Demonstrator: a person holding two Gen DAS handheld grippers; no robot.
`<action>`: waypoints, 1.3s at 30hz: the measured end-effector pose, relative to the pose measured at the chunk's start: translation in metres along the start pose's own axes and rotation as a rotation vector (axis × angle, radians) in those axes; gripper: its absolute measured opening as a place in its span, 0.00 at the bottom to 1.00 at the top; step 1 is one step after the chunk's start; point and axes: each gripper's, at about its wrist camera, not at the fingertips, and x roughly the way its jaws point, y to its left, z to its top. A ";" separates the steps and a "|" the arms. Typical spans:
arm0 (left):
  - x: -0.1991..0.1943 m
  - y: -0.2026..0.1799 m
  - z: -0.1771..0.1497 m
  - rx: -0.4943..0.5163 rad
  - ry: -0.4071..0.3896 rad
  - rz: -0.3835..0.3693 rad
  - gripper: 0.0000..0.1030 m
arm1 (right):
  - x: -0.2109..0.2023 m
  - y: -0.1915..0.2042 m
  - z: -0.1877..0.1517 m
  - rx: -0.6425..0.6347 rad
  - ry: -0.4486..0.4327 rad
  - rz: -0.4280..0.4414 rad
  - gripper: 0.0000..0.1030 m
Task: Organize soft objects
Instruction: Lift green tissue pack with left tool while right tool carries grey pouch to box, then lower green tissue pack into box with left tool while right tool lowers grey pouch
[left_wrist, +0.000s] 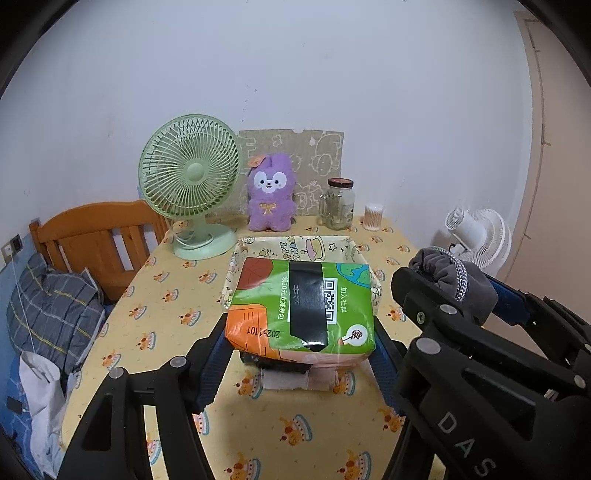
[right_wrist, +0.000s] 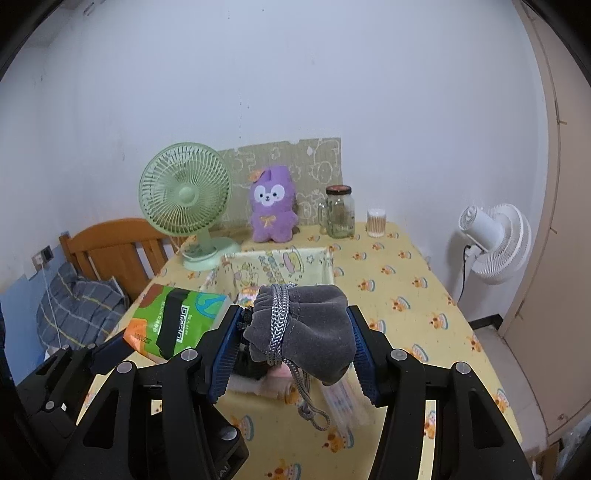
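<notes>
Left tool (left_wrist: 301, 354) grips green tissue pack (left_wrist: 301, 302) above the bench (left_wrist: 166, 295), near its front edge. Right tool (right_wrist: 293, 350) clamps grey drawstring pouch (right_wrist: 306, 325); patterned box (right_wrist: 280, 266) sits mid-bench.

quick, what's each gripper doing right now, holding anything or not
Left gripper: jaws closed on the green tissue pack, held off the table.
Right gripper: jaws closed on the grey drawstring pouch, cord dangling.

Green-orange tissue pack (left_wrist: 301, 306); grey pouch (right_wrist: 308, 328); purple plush (left_wrist: 271, 192).
</notes>
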 end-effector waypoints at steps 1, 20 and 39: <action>0.003 0.001 0.003 0.000 0.000 -0.001 0.69 | 0.002 0.000 0.002 -0.001 -0.001 -0.001 0.57; 0.053 0.014 0.043 0.018 -0.030 0.014 0.69 | 0.062 0.004 0.041 0.004 -0.021 -0.005 0.57; 0.116 0.021 0.064 -0.024 0.005 -0.002 0.69 | 0.131 -0.003 0.066 0.012 -0.007 0.006 0.57</action>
